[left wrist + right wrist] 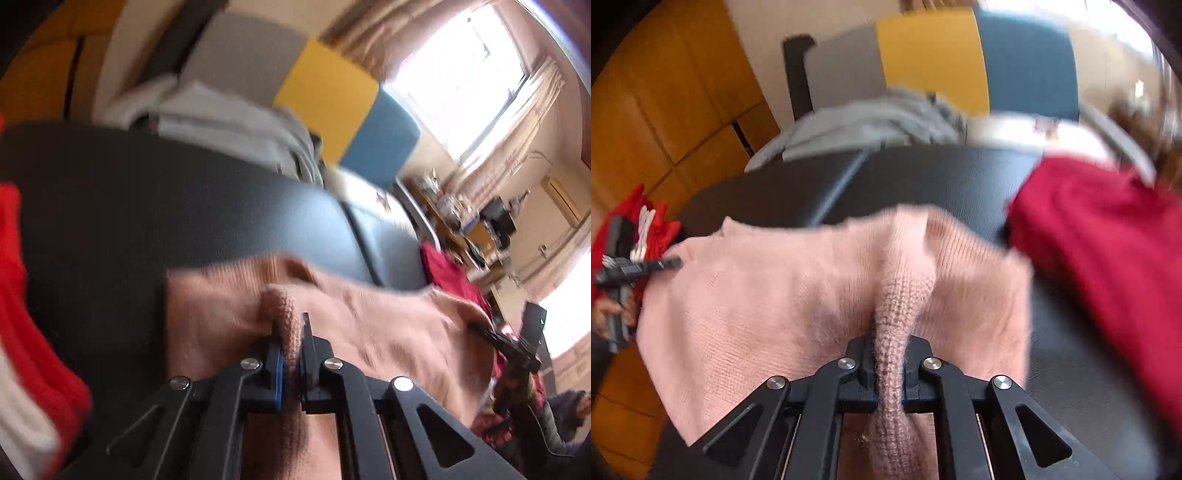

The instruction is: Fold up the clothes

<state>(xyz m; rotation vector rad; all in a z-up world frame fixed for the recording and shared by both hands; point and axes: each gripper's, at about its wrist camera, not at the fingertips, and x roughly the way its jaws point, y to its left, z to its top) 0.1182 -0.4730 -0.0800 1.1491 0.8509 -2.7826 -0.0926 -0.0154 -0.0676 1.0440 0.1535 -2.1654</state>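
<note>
My left fingers (pixel 291 332) and right fingers (pixel 890 350) both pinch the pink sweater (pixel 783 295), lifted over the black counter (pixel 923 177). The fuzzy knit could slip out, or drag the red sweater (pixel 1108 240).

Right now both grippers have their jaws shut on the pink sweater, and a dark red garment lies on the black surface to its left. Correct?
Not quite. In the right wrist view the dark red garment lies right of the pink sweater, not left. Both grippers, left and right, do clamp it.
</note>
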